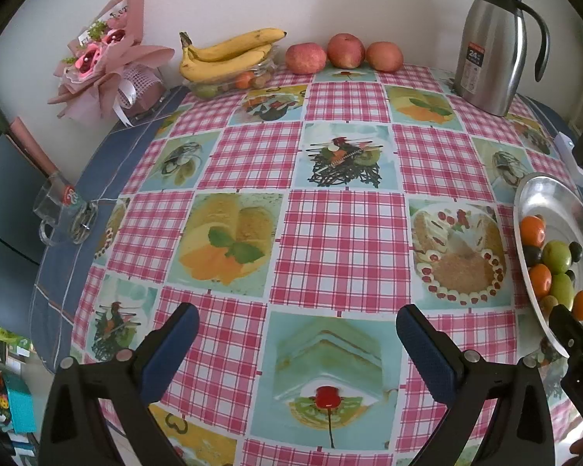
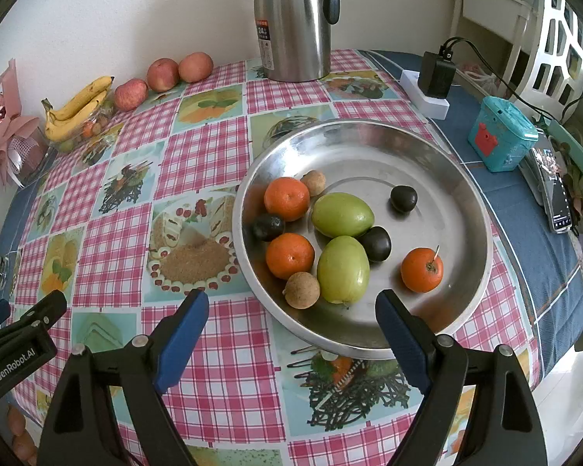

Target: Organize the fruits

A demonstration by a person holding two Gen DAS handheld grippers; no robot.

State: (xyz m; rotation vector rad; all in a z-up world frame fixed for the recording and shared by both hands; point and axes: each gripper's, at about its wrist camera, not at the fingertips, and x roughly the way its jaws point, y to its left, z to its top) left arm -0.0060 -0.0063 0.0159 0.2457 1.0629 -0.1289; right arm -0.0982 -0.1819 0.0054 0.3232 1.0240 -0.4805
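Observation:
A steel dish (image 2: 439, 163) holds three oranges (image 2: 287, 198), two green fruits (image 2: 342, 214), dark fruits (image 2: 403, 199) and small brown ones (image 2: 302, 289). It also shows at the right of the left wrist view (image 1: 540, 194). My right gripper (image 2: 291, 312) is open and empty, over the dish's near rim. My left gripper (image 1: 297, 328) is open and empty above the checked tablecloth, left of the dish. Bananas (image 1: 229, 54) lie on a clear container of small fruits (image 1: 229, 83) at the back, with three apples (image 1: 344, 50) beside them.
A steel thermos jug (image 1: 493, 42) stands at the back right. A pink bouquet (image 1: 105, 58) and a glass mug (image 1: 58, 209) are at the table's left edge. A charger on a white block (image 2: 431, 85), a teal box (image 2: 501, 136) and a phone (image 2: 552, 190) lie right of the dish.

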